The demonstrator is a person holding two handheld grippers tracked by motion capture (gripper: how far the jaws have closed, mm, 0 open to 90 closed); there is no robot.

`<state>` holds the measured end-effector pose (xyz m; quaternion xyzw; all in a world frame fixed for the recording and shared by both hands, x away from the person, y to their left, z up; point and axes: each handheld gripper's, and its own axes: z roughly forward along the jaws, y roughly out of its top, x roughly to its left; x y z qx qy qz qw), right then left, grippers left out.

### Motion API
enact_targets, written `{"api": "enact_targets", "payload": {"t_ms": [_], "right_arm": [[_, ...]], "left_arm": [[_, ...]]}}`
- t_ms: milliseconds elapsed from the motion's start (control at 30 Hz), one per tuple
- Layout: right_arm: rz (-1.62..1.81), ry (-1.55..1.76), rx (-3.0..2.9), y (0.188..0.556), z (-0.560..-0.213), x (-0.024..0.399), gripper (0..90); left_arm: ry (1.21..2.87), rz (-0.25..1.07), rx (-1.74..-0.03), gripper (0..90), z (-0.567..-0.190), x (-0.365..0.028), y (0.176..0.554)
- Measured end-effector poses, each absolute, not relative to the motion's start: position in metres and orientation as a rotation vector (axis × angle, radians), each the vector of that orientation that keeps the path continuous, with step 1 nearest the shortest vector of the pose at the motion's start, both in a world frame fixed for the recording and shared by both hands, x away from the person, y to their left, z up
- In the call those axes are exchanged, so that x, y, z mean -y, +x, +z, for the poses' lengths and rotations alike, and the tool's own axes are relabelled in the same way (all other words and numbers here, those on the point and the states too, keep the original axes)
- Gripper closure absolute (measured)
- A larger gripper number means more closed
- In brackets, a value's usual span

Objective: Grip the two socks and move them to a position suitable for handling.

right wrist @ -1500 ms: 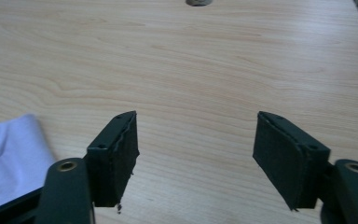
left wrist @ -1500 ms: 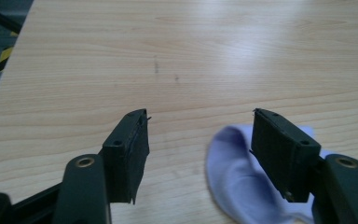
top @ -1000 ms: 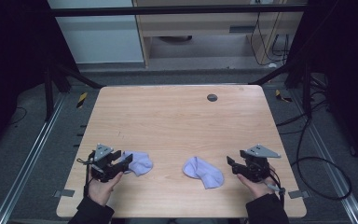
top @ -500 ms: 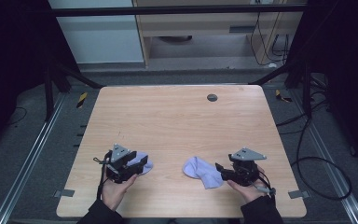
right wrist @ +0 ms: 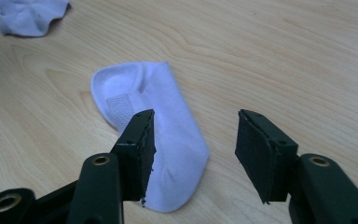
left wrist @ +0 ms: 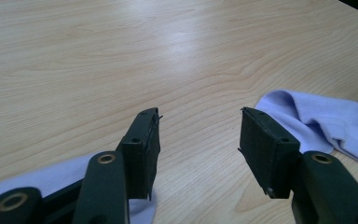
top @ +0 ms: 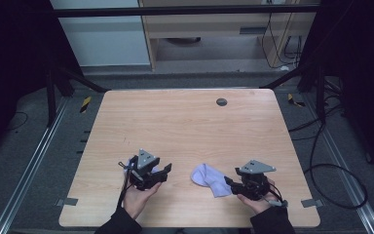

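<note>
Two small pale lilac-white ankle socks of soft knitted cloth lie on the bench. The flat sock point(right wrist: 156, 135) lies spread out, with a rounded toe and a ribbed patch near that end; its near end reaches under and just past the tip of the right gripper's point(right wrist: 193, 140) left-hand jaw, while the gap between the jaws holds bare wood beside the sock's edge. Those jaws have just been closing a little, yet they stand well apart, and nothing is pressed between the pads. In the high view this flat sock point(top: 209, 178) lies just ahead of the right gripper point(top: 231, 184).

The second sock point(left wrist: 51, 179), crumpled and soft, lies under and behind the left gripper's point(left wrist: 198, 133) left-hand jaw; in the right gripper view it point(right wrist: 28, 16) shows as a bunched heap well away. The left jaws are wide apart with only bare wood between them, holding nothing. In the high view the left gripper point(top: 165, 170) covers most of that sock.

The bench point(top: 185, 122) is light wood-grain board, smooth and rectangular, with one round dark grommet point(top: 221, 102) near its far edge.
</note>
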<state>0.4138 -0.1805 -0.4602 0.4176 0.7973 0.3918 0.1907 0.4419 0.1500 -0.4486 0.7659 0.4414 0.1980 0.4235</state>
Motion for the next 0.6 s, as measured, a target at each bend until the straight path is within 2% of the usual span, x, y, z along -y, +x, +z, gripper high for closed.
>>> {"api": "enact_targets", "payload": {"t_ms": [133, 600], "right_arm": [[1.103, 1.149, -2.277, 0.41, -0.461, 0.174, 51.2], [1.062, 1.108, -2.364, 0.409, -0.473, 0.162, 55.5]], "left_arm": [[1.931, 0.482, -1.093, 46.6, -0.451, -0.136, 0.445], [1.994, 0.497, -1.056, 49.3, -0.461, -0.106, 0.449]]}}
